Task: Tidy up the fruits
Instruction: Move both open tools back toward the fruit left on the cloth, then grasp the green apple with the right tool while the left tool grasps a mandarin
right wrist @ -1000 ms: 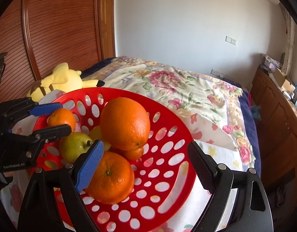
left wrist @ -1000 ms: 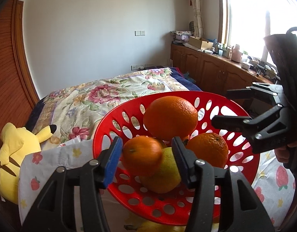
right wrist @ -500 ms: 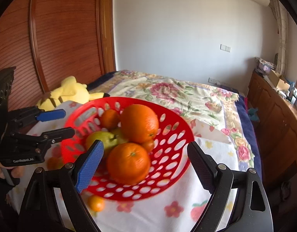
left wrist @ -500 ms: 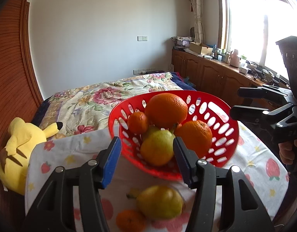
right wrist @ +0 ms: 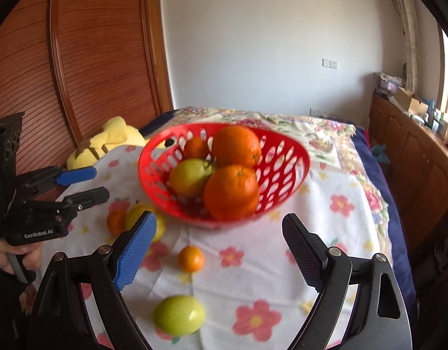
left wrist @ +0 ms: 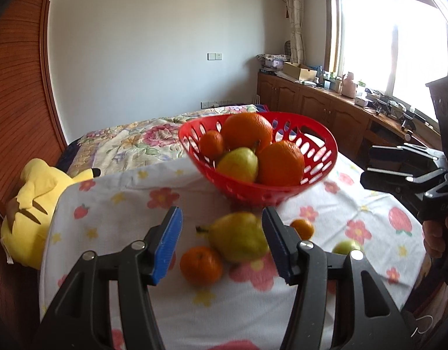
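Observation:
A red perforated basket (left wrist: 317, 157) (right wrist: 285, 172) stands on the flowered cloth and holds two large oranges, a small orange and a yellow-green pear. In front of it lie a loose pear (left wrist: 238, 236) (right wrist: 136, 213), a small orange (left wrist: 201, 265) (right wrist: 116, 220), another small orange (left wrist: 303, 228) (right wrist: 190, 259) and a green fruit (left wrist: 347, 246) (right wrist: 178, 315). My left gripper (left wrist: 222, 243) is open and empty, above the loose pear. My right gripper (right wrist: 218, 249) is open and empty, above the second small orange, short of the basket.
A yellow plush toy (left wrist: 34, 201) (right wrist: 107, 143) lies at the cloth's left edge by the wooden wall. A flowered bedspread (left wrist: 130, 143) stretches behind the basket. Wooden cabinets (left wrist: 317, 108) with clutter run along the right under the window.
Both grippers have pulled back and up from the basket. The small orange that sat between my left fingers now lies in the basket. The loose fruit on the cloth has come into view.

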### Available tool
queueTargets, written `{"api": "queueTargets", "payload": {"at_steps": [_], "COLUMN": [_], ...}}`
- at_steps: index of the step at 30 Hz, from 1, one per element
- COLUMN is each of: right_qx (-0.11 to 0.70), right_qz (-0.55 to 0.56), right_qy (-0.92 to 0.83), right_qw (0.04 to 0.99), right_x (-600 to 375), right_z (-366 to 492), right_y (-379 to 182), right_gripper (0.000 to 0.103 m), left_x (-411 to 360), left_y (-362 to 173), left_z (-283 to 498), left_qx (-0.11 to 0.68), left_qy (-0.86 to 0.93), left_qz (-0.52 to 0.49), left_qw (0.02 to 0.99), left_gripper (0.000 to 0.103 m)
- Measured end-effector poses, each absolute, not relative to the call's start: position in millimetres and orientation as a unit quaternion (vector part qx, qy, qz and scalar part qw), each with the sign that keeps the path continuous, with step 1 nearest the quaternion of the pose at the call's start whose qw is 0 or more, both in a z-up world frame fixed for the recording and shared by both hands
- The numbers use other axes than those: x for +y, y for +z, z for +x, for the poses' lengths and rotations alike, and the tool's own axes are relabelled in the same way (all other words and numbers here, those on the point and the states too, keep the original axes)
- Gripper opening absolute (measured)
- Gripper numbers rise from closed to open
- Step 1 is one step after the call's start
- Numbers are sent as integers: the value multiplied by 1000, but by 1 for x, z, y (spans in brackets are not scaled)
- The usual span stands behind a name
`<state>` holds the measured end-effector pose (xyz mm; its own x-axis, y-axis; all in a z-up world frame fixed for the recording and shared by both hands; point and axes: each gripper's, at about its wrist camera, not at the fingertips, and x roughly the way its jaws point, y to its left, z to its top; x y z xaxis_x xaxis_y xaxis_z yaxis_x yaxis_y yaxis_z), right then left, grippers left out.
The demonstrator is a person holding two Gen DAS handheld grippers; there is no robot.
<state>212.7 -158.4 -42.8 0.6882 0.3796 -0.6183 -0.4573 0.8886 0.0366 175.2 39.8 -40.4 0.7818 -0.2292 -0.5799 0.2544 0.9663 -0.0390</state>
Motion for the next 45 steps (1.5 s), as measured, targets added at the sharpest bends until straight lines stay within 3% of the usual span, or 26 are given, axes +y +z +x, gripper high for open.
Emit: {"api": "queueTargets", "payload": {"at_steps": [19, 38, 45], "right_qx": [363, 386, 389], "right_qz": [-36, -23, -42], "right_qy": [216, 230, 250], "right_qw": [906, 893, 886], "right_x": [-150, -147, -136], "right_z": [176, 173, 169], "right_y": [-105, -129, -134], "right_gripper": [83, 78, 67], "left_x": [57, 60, 60], "left_y": [-93, -104, -104], "left_z": [154, 160, 163], "left_qx": [345, 362, 366], "left_qy": [-120, -103, -98], "left_qz": [12, 15, 13], "left_qw": [931, 926, 925], "left_gripper": [58, 58, 58]}}
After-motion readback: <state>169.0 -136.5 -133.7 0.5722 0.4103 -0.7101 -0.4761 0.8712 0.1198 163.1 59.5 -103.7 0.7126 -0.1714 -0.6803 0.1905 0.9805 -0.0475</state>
